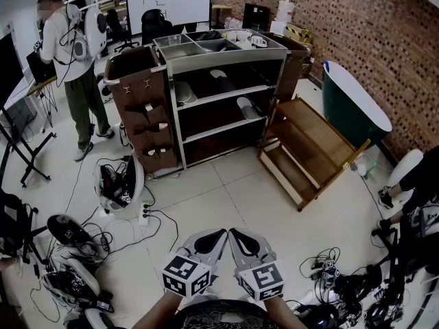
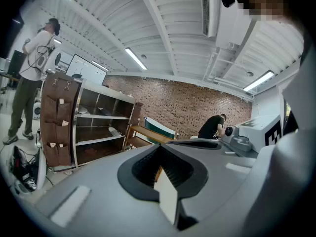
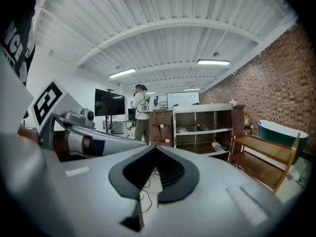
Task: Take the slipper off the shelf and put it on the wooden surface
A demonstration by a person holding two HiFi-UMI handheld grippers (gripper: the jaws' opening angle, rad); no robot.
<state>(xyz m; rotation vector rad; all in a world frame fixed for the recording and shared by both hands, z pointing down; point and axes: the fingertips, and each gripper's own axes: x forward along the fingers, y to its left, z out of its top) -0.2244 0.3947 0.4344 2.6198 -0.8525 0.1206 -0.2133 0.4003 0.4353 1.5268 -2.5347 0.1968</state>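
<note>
A metal shelf unit stands across the room. On its middle shelf lies a grey slipper, which also shows in the right gripper view as a pale slipper and in the left gripper view. A darker slipper lies on the shelf above. The slanted wooden step rack stands just right of the shelf. My left gripper and right gripper are side by side low in the head view, far from the shelf. Both are shut and hold nothing.
A brown hanging organiser covers the shelf's left end. A person stands at the back left; another crouches at the right edge. A green bathtub lies along the brick wall. Cables and gear litter the floor left and right.
</note>
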